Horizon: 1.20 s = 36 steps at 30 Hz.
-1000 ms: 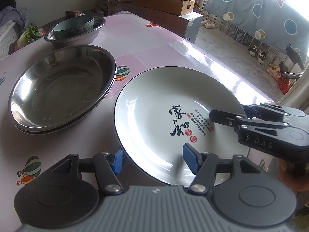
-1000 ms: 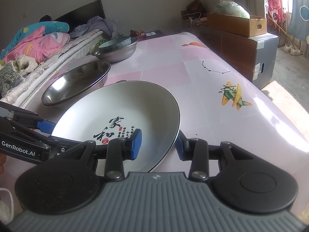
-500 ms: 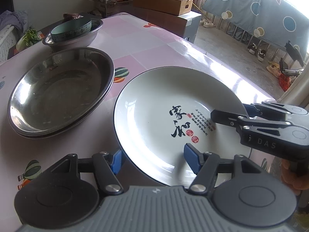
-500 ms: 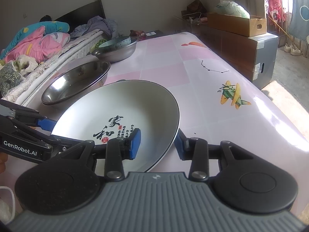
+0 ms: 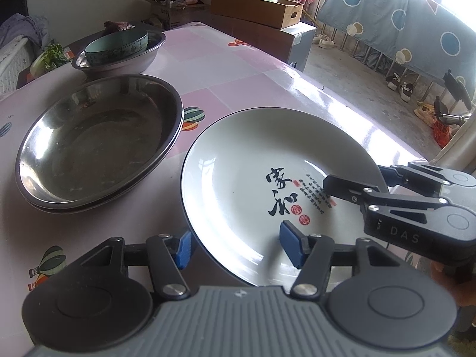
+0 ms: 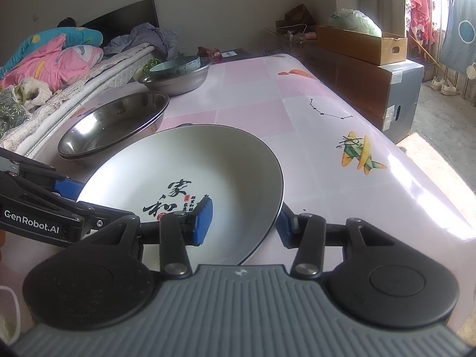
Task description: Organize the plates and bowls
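White plate (image 5: 253,172) sitting at the near corner of the bench (image 5: 244,68), black script and red seals on its face, thin dark line around the rim. Straddled on two sides: left claw (image 5: 235,245) with one blue pad outside the near rim and the other over the plate's inner face, wide apart, not pressed together. Right claw (image 6: 244,220) likewise spread across the opposite rim, one pad above the white face beside the script, the other outside and below the edge; whether any pad actually touches the china, cannot tell. Seen from the left wrist camera, right claw reaching in from the right over the printed characters.

Just beyond the plate's far-left edge, a narrow strip of bare cloth, then the stacked steel pans (image 5: 98,145), shallow and shiny, two rims showing one under the other. Farther back, near the far end, a steel bowl (image 5: 119,59) carrying a pale green bowl (image 5: 117,46) inside it. Broad open stretch of pink patterned cloth to the right of all three, running to the bench's glossy right edge. Past that edge, a cardboard box (image 6: 361,44) on a cabinet; on the other side, a bed (image 6: 53,62) piled with bedding.
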{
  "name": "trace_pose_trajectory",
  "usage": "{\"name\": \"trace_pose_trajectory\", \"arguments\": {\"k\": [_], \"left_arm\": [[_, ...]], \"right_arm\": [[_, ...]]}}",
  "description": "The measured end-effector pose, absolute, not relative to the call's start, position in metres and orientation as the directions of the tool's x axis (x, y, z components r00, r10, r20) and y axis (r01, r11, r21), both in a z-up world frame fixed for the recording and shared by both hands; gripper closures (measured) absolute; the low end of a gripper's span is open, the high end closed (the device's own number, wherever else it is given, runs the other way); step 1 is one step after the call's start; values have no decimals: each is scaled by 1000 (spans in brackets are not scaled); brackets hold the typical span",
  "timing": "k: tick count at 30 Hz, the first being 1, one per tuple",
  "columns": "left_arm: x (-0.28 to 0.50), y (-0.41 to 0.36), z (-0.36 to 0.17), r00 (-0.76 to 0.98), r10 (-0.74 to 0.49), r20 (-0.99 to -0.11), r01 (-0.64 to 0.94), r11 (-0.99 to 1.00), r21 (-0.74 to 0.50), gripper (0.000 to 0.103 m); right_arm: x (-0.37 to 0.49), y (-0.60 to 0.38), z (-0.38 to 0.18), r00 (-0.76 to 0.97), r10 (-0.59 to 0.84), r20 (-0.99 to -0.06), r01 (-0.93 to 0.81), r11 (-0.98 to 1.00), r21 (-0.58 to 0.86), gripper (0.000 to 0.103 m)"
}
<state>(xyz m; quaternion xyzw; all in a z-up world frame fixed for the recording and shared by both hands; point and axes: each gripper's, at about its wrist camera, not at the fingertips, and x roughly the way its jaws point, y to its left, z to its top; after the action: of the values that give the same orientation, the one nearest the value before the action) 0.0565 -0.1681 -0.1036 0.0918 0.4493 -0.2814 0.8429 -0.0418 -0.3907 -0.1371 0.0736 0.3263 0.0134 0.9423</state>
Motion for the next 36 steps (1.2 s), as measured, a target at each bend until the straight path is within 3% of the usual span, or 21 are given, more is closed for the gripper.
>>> {"name": "trace_pose_trajectory", "arguments": {"k": [18, 27, 36], "left_arm": [[63, -167, -105, 422, -408, -809, 586, 804, -101, 43], [71, -171, -107, 428, -410, -806, 593, 800, -92, 36], [70, -174, -108, 436, -405, -804, 593, 801, -82, 34]], "right_arm": [[-44, -391, -137, 796, 64, -602, -2, 995, 105, 62], [-38, -396, -140, 799, 81, -595, 4, 990, 139, 62], [-37, -396, -141, 801, 92, -592, 6, 987, 161, 59]]}}
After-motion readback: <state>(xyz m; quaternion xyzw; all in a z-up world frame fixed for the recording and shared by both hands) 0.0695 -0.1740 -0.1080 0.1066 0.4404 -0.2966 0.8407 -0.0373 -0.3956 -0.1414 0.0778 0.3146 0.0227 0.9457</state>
